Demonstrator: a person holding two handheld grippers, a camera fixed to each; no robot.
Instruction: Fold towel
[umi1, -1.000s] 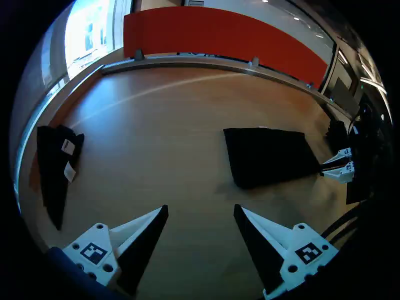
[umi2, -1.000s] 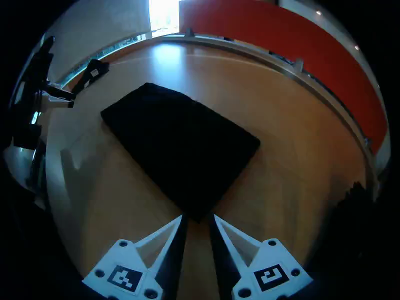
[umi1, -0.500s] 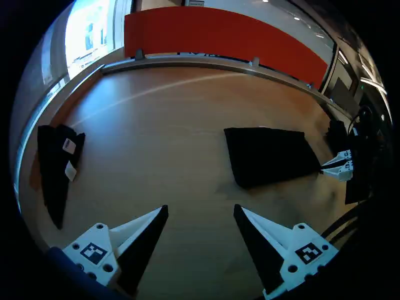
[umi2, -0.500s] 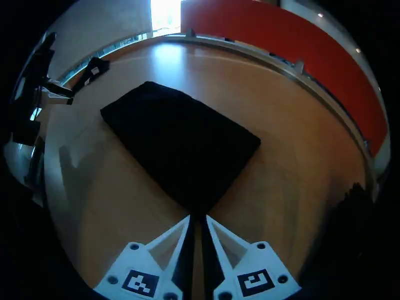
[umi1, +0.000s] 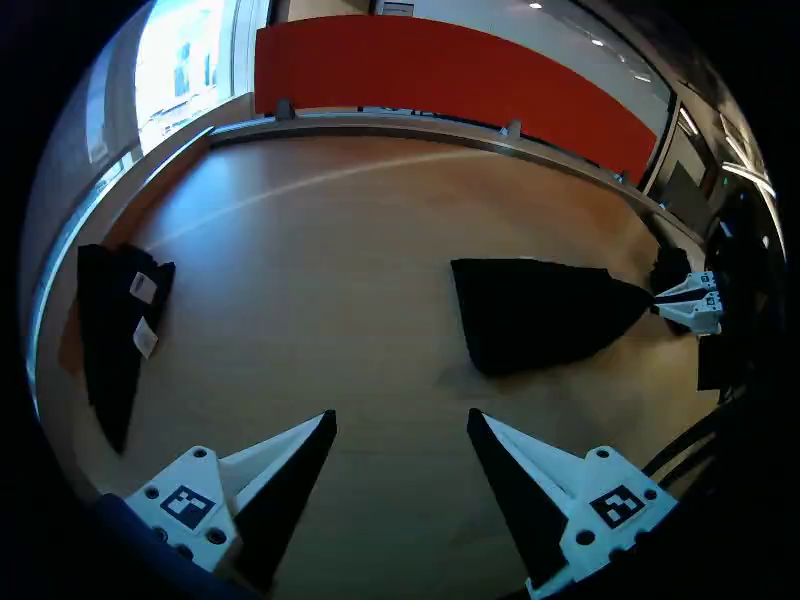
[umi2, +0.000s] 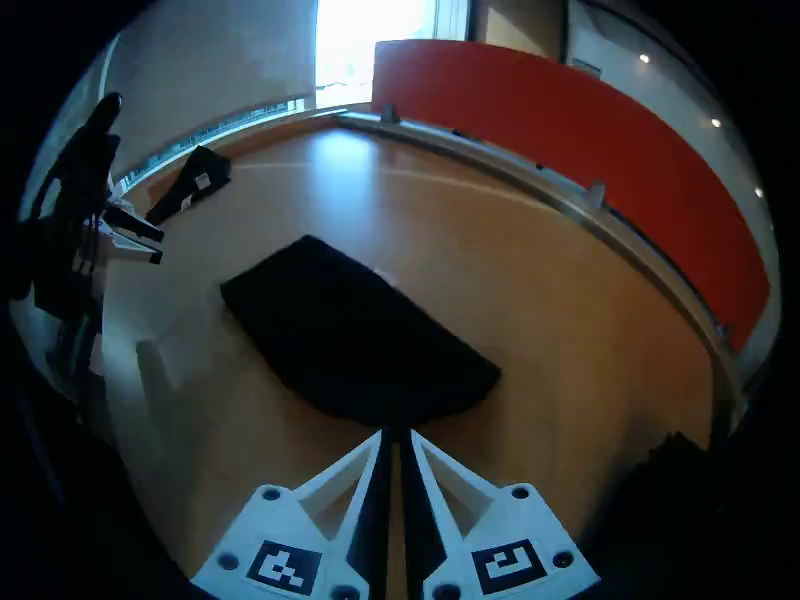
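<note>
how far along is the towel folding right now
Looks early. Done: a dark cloth pile with white tags sits aside on the wooden table. In hand: the right gripper is shut on one corner of the black towel; the left gripper is open over bare wood. Left: carrying that corner across.

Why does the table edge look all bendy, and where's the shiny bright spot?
Left gripper view: the fisheye lens bends the table rail into an arc, and the window is washed out white. Right gripper view: window glare shines on the tabletop, while the black towel is too dark to show folds.
</note>
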